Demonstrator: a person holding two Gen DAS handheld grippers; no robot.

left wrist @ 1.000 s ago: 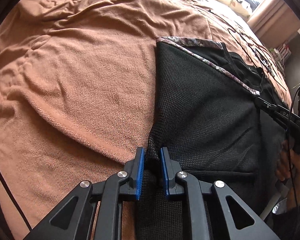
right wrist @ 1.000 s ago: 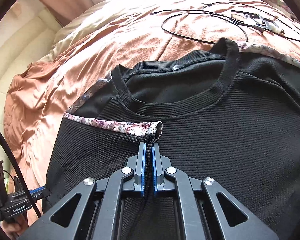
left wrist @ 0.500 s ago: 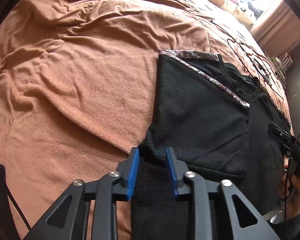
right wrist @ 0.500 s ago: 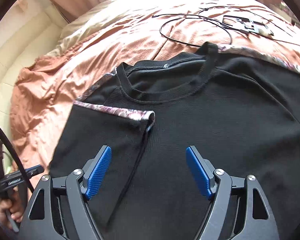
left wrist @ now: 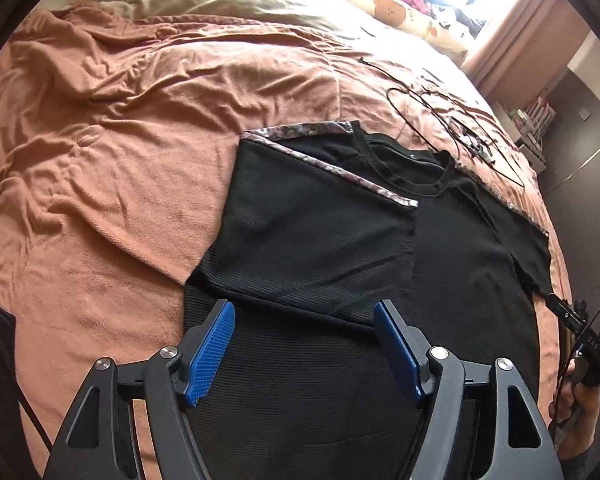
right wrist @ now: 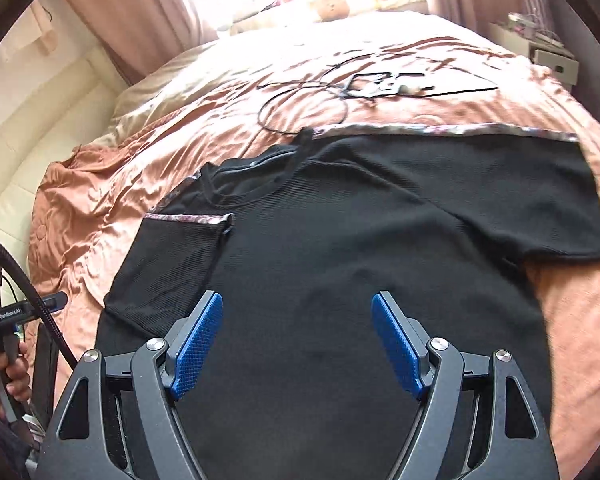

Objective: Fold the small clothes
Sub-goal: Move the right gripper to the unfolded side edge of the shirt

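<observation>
Black ribbed shirt (right wrist: 340, 248) lies flat on the bed's orange blanket (left wrist: 112, 152), one sleeve (left wrist: 300, 240) folded inward over the chest, the other sleeve (right wrist: 512, 200) spread out. Left tool (left wrist: 304, 350) and right tool (right wrist: 296, 344) hover above it, fingers wide apart, holding nothing. A black cable (right wrist: 300, 108) lies beyond the collar.

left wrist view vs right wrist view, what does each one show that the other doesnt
Only the left wrist view shows the left gripper, jaws open, and the wide bare stretch of the brown blanket beside the shirt's folded side.

Only the right wrist view shows the right gripper, jaws open, and the unfolded sleeve laid out flat to its end.

Both show the black shirt with one sleeve folded over its body, and the black cable beyond the collar.
</observation>
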